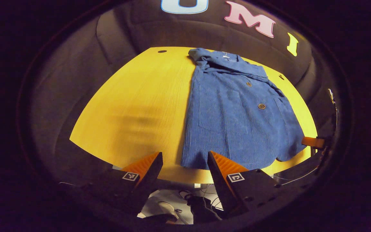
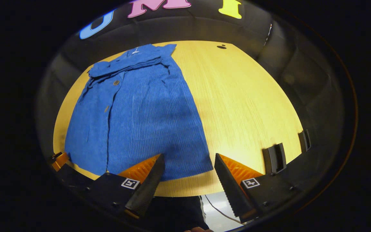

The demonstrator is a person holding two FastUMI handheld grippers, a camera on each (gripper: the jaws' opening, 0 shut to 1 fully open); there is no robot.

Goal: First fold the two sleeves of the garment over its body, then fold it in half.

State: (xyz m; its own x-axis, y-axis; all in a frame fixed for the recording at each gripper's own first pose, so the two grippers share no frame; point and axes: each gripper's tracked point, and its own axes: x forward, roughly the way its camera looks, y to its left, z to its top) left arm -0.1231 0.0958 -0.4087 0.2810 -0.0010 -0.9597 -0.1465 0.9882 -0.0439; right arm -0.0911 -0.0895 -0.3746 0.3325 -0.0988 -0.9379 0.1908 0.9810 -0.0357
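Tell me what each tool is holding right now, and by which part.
Nothing is held. The left tool and the right tool both hang open above the table's near edge, clear of the blue corduroy shirt's hem.

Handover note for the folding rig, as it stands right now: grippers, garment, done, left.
Left gripper: open, empty, at the near table edge by the hem's left corner.
Right gripper: open, empty, at the near edge over the hem's right corner.
Blue corduroy shirt: flat, front up, on the yellow wooden table, collar at the far side, hem toward the grippers.
Done, as far as it shows: both sleeves look tucked in, since the shirt lies as a narrow panel with straight side edges.
Left: fold it in half, probably by pinching the two hem corners and carrying them up to the collar.
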